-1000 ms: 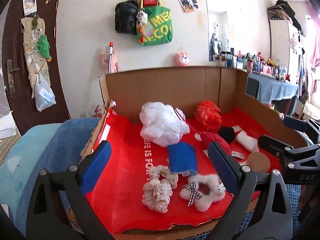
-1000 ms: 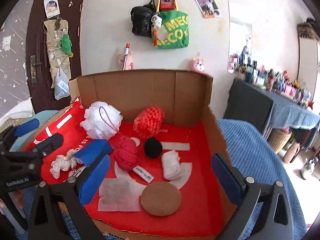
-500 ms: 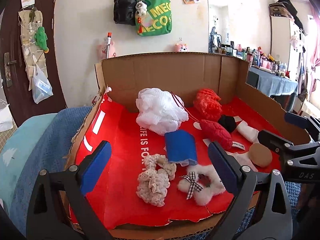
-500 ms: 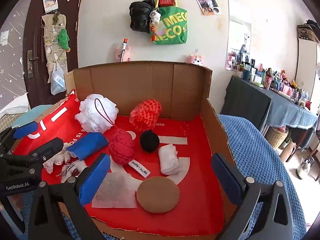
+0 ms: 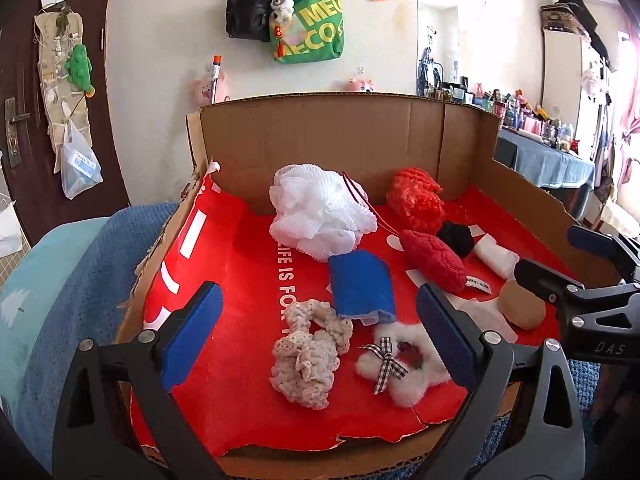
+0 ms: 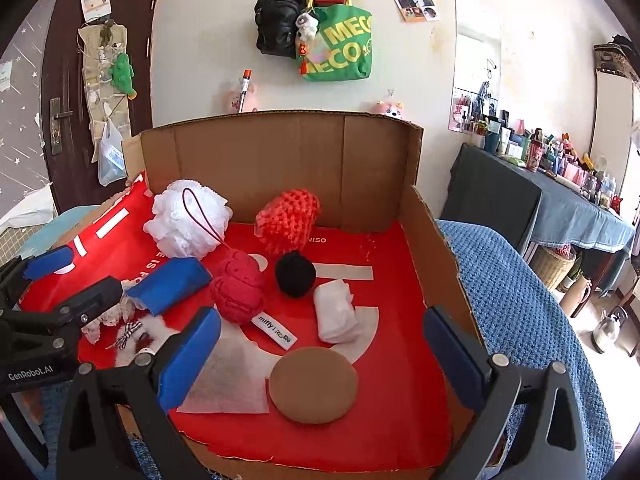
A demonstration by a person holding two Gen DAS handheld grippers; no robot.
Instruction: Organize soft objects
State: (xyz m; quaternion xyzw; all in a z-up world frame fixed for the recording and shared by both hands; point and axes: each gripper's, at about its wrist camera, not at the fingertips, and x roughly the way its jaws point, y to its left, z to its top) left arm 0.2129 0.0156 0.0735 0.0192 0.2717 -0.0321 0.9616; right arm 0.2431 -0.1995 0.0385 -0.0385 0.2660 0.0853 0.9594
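Soft things lie in a cardboard box (image 5: 348, 136) lined in red. In the left wrist view I see a white mesh puff (image 5: 320, 212), an orange-red knit piece (image 5: 416, 200), a red plush (image 5: 434, 260), a black ball (image 5: 456, 238), a blue pouch (image 5: 362, 286), a cream crochet scrunchie (image 5: 308, 356) and a white fluffy ring with a check bow (image 5: 400, 364). My left gripper (image 5: 320, 340) is open, just above the scrunchie and ring. My right gripper (image 6: 320, 356) is open above a brown round pad (image 6: 312, 384), a white sheet (image 6: 228, 384) and a white roll (image 6: 334, 312).
The box (image 6: 424, 264) rests on a blue knit blanket (image 6: 520, 300). Its back and right walls stand high; the left flap lies low. Each gripper shows in the other's view: the right one (image 5: 576, 276), the left one (image 6: 52, 292). A cluttered table (image 6: 560, 184) stands at right.
Both grippers have moved forward and down toward the box floor, so the objects appear nearer and larger. Both stay open. No object has moved.
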